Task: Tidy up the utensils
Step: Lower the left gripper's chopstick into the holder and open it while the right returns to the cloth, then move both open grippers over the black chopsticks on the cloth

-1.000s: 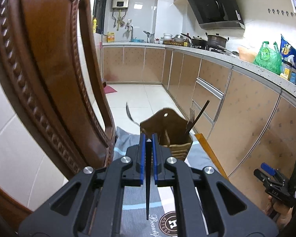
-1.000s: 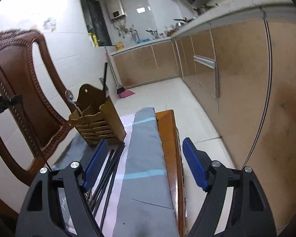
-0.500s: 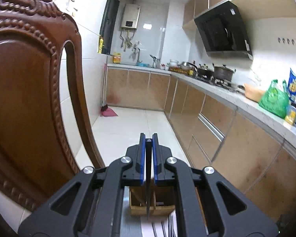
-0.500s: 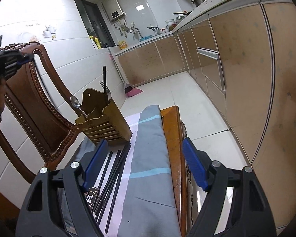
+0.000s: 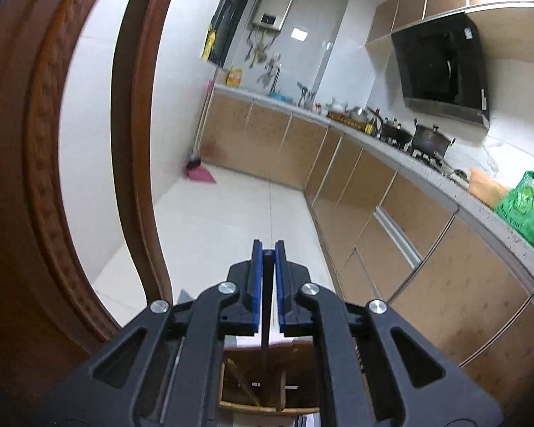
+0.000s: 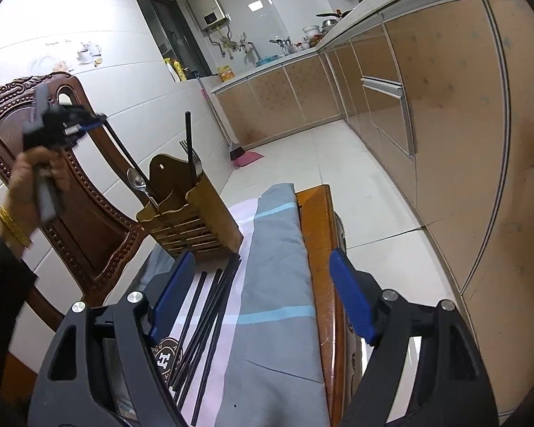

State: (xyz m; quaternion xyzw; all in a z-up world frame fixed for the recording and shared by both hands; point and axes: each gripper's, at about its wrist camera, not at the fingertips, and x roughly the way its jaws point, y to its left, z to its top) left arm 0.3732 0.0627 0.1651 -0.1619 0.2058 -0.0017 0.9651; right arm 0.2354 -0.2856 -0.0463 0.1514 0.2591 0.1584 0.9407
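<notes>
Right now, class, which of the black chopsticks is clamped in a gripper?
The chopstick slanting down into the wooden holder, pinched by the left gripper. Another stands upright in the holder; the rest lie loose on the cloth.

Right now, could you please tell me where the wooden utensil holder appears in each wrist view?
Left wrist: wooden utensil holder at bottom centre, below the shut left gripper.
Right wrist: holder left of centre, beside the chair.
Shared landmark: pink broom on the floor.
</notes>
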